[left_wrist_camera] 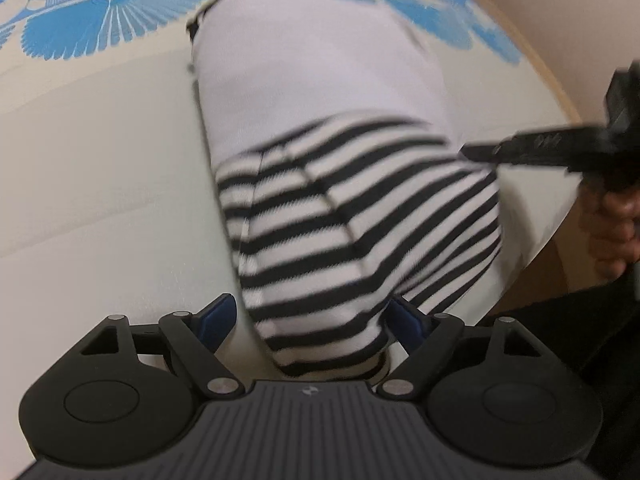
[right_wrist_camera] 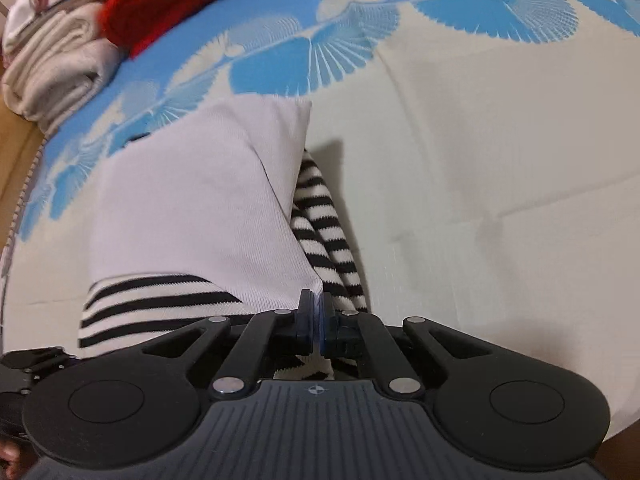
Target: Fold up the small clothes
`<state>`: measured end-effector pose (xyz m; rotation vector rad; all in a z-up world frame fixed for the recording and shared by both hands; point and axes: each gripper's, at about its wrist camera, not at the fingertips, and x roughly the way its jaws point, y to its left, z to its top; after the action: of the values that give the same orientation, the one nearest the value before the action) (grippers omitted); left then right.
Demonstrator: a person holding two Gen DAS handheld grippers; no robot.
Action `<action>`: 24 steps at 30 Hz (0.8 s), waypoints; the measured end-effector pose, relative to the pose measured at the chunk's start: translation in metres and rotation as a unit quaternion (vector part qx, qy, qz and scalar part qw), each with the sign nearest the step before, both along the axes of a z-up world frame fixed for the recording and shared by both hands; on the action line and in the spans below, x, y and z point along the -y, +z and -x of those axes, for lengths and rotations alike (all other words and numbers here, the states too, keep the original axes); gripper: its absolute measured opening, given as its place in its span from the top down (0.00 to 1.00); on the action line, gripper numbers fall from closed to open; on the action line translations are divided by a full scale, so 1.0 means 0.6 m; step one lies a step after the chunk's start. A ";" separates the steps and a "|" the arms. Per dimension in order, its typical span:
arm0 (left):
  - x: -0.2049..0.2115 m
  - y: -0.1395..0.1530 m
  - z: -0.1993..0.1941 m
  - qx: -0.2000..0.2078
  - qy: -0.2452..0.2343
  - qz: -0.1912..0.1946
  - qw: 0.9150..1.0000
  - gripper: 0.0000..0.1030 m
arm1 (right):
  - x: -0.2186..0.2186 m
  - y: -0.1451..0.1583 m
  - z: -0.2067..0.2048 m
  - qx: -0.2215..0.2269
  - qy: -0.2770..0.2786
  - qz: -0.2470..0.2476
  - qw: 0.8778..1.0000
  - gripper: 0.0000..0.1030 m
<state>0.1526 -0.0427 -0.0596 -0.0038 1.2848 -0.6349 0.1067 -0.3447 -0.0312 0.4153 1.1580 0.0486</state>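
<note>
Black-and-blue pads of the right gripper (right_wrist_camera: 319,326) are pressed together, and in the right wrist view a corner of the garment (right_wrist_camera: 192,216) sits right at their tips; whether a thin edge of cloth is actually pinched there I cannot tell, since the pads look fully closed with no visible gap. The left gripper (left_wrist_camera: 312,320) stands wide, its blue fingers (left_wrist_camera: 214,320) on either side of the striped end of the same garment (touching it or merely straddling it, the blur does not let me say), and it holds nothing.

Outward from there, the garment lies flat on the bed cover (right_wrist_camera: 480,160), a cream sheet with a blue fan-leaf print. It is a small top with a plain white body and black-and-white striped parts. A striped sleeve (right_wrist_camera: 324,220) lies along the side of the white panel, partly tucked beneath it, and the white panel shows straight side edges, so the lengthwise folds look to me already made. What seems left is the crosswise fold, bringing the near striped end up over the white part, then setting it aside.

Farther back, at the bed's corner, a pile of folded clothes (right_wrist_camera: 52,68) sits with a red piece (right_wrist_camera: 176,0) beside it, which suggests several items are finished.
</note>
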 end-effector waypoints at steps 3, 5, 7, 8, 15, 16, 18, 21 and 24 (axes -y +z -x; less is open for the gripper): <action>-0.029 0.022 -0.025 0.016 0.071 0.049 0.996 0.16 | -0.007 0.004 -0.007 0.003 -0.002 0.001 1.000 0.96; -0.055 0.028 -0.046 0.017 0.130 0.084 0.988 0.16 | -0.002 0.007 -0.008 0.012 -0.012 0.001 1.000 0.82; -0.071 0.026 -0.064 0.007 0.172 0.110 0.979 0.16 | 0.001 0.019 -0.010 0.035 -0.018 -0.011 0.999 0.59; -0.078 0.022 -0.073 0.000 0.191 0.120 0.974 0.16 | 0.002 0.027 -0.010 0.054 -0.021 -0.018 0.998 0.53; -0.091 -0.024 -0.143 -0.064 0.261 0.132 0.954 0.16 | 0.000 0.001 -0.036 0.022 -0.041 -0.028 0.999 0.42; -0.088 -0.033 -0.151 -0.073 0.266 0.140 0.951 0.16 | -0.006 -0.005 -0.040 0.012 -0.037 -0.019 0.999 0.41; -0.079 -0.051 -0.163 -0.081 0.268 0.153 0.948 0.15 | -0.013 -0.015 -0.047 -0.002 -0.030 -0.007 1.000 0.41; -0.065 -0.071 -0.176 -0.082 0.263 0.164 0.947 0.15 | -0.018 -0.022 -0.050 -0.010 -0.030 -0.001 0.999 0.40; -0.050 -0.084 -0.184 -0.067 0.256 0.168 0.950 0.21 | -0.019 -0.026 -0.050 -0.016 -0.035 -0.002 0.999 0.41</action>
<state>0.2630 -0.0126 -0.1098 -0.6517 1.2240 -0.3973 0.1365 -0.3334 -0.0471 0.4614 1.1739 -0.0162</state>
